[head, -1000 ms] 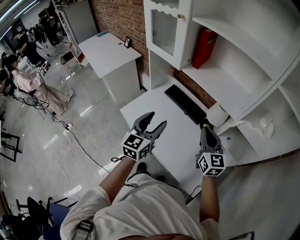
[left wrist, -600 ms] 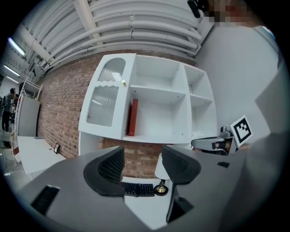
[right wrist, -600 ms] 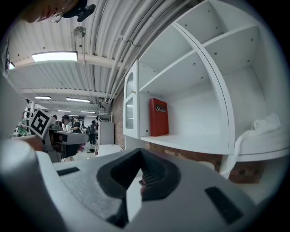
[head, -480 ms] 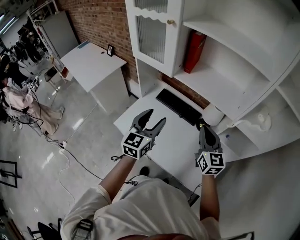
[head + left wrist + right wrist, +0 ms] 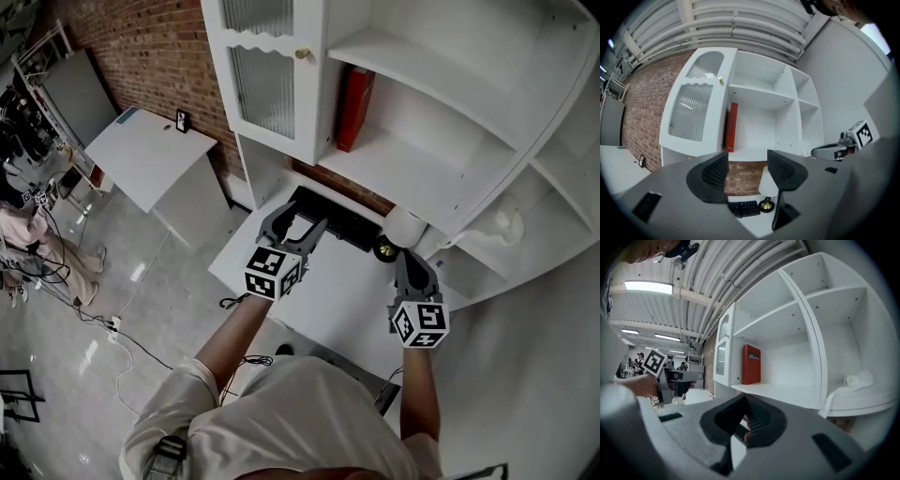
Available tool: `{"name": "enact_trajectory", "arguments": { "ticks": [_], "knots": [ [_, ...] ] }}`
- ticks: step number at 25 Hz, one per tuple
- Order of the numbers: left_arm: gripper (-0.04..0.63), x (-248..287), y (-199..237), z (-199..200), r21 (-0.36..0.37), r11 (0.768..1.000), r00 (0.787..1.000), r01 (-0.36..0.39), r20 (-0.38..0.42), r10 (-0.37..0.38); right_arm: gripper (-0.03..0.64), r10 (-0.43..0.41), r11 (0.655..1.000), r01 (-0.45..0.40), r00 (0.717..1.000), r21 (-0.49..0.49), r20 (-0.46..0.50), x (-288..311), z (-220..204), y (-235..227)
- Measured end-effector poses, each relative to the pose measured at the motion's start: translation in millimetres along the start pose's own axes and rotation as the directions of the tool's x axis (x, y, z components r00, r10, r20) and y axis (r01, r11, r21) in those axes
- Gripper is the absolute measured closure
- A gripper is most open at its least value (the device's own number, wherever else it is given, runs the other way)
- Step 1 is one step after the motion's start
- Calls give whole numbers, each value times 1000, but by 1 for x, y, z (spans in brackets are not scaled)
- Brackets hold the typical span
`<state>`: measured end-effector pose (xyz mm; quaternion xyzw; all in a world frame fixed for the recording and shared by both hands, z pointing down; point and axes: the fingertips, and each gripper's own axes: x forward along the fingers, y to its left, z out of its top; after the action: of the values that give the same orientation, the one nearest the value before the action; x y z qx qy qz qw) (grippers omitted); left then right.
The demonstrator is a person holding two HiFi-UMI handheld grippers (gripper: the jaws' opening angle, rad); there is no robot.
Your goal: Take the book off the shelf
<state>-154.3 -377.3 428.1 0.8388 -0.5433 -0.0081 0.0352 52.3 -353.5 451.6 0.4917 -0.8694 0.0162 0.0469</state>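
Left hand-held gripper (image 5: 747,166), jaws apart and empty, hangs seemingly well below the red book (image 5: 732,126).

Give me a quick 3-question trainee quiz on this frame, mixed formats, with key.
1. Short answer: how do the left gripper's jaws stand, and what is between them?
2. Multiple choice: on the shelf, the red book
A) lies flat
B) stands upright at the left end, next to the glass door
C) leans at the far right end
3. True or false: the right gripper is holding the red book.

Key
1. Apart, with nothing between them.
2. B
3. False: its jaws are together and short of the shelf.
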Motion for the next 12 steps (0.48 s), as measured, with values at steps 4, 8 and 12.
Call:
{"name": "enact_trajectory", "arguments": {
  "ticks": [4,8,12],
  "knots": [
    [356,31,1,13,28,999,1000,29,-4,-29,617,-25,1000,25,1000,6,0,2,2,-5],
    [352,61,5,22,30,999,999,34,-6,-34,617,-38,999,38,999,2,2,2,2,-6],
    [337,96,7,36,44,999,1000,31,-1,-31,617,-54,999,54,999,2,2,2,3,-12]
  ]
}}
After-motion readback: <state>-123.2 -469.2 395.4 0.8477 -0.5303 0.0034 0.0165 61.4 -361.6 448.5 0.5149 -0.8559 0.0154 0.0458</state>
